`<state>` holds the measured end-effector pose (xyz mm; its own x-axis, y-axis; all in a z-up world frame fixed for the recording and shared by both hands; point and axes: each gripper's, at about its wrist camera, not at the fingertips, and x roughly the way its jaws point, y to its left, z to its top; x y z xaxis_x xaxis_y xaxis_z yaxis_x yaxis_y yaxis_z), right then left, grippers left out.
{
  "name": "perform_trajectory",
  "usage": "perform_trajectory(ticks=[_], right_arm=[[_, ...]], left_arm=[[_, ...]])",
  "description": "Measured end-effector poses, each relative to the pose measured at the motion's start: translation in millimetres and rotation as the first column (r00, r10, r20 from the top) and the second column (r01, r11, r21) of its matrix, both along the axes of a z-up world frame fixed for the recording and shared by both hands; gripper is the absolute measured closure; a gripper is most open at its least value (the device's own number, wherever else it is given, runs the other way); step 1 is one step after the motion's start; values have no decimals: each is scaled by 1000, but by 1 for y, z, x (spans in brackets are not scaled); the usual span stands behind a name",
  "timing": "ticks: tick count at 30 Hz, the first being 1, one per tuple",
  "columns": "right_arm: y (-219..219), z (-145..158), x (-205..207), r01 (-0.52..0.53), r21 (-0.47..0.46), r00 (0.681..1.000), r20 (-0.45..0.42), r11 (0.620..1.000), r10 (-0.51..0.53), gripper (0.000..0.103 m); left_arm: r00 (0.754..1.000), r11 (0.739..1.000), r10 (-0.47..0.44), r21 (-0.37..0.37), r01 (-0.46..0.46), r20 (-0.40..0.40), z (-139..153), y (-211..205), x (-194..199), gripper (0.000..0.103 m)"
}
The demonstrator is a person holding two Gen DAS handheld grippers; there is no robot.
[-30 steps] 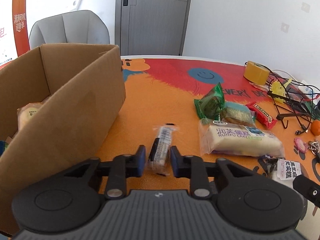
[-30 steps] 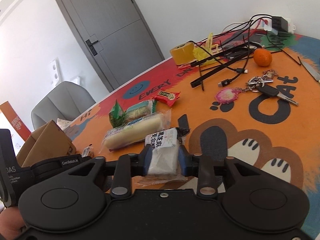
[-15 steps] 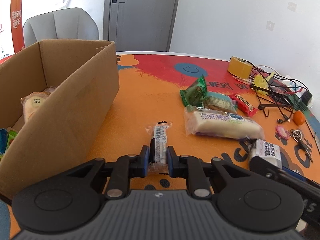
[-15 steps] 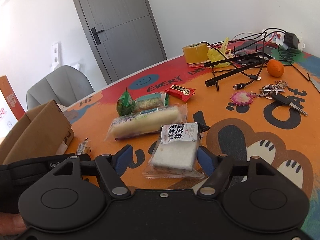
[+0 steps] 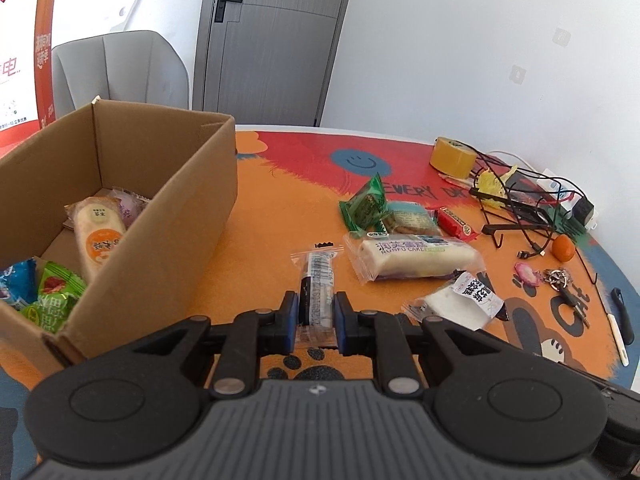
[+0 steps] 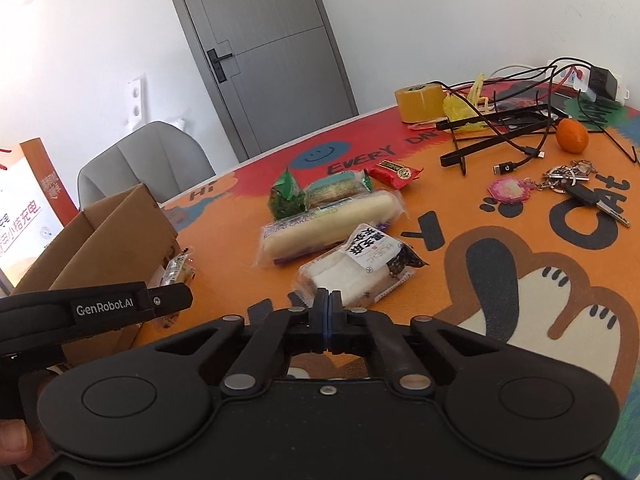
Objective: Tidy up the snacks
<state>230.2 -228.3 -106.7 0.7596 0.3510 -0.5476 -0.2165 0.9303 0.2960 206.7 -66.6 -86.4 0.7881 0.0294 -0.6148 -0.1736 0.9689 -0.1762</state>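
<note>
My left gripper is shut on a slim clear-wrapped snack bar and holds it above the table, right of the open cardboard box. The box holds a cake packet and green and blue wrapped snacks. My right gripper is shut and empty, just short of a white rice-cake packet lying on the table. A long cake packet, a green packet, a teal packet and a red bar lie beyond it.
The table has an orange cartoon mat. At the far right lie a tape roll, a black wire rack with cables, an orange fruit and keys. A grey chair stands behind the box.
My left gripper closed on the snack bar and lifted it. My right gripper let go of the rice-cake packet, drew back from it and then shut empty.
</note>
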Motion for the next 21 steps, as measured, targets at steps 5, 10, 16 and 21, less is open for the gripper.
perform_trajectory(ticks=[5, 10, 16, 21], right_arm=[[1, -3, 4, 38, -9, 999, -31, 999, -38, 80], [5, -4, 14, 61, 0, 998, -36, 998, -61, 40], [18, -7, 34, 66, -3, 997, -49, 998, -66, 33], [27, -10, 45, 58, -8, 997, -53, 998, -58, 21]], left_arm=[[1000, 1000, 10, -7, -10, 2, 0, 6, -2, 85], [1000, 1000, 17, -15, -18, -15, -4, 10, 4, 85], [999, 999, 25, -23, -26, -27, -9, 11, 13, 85], [999, 999, 41, -26, -42, -35, -11, 14, 20, 85]])
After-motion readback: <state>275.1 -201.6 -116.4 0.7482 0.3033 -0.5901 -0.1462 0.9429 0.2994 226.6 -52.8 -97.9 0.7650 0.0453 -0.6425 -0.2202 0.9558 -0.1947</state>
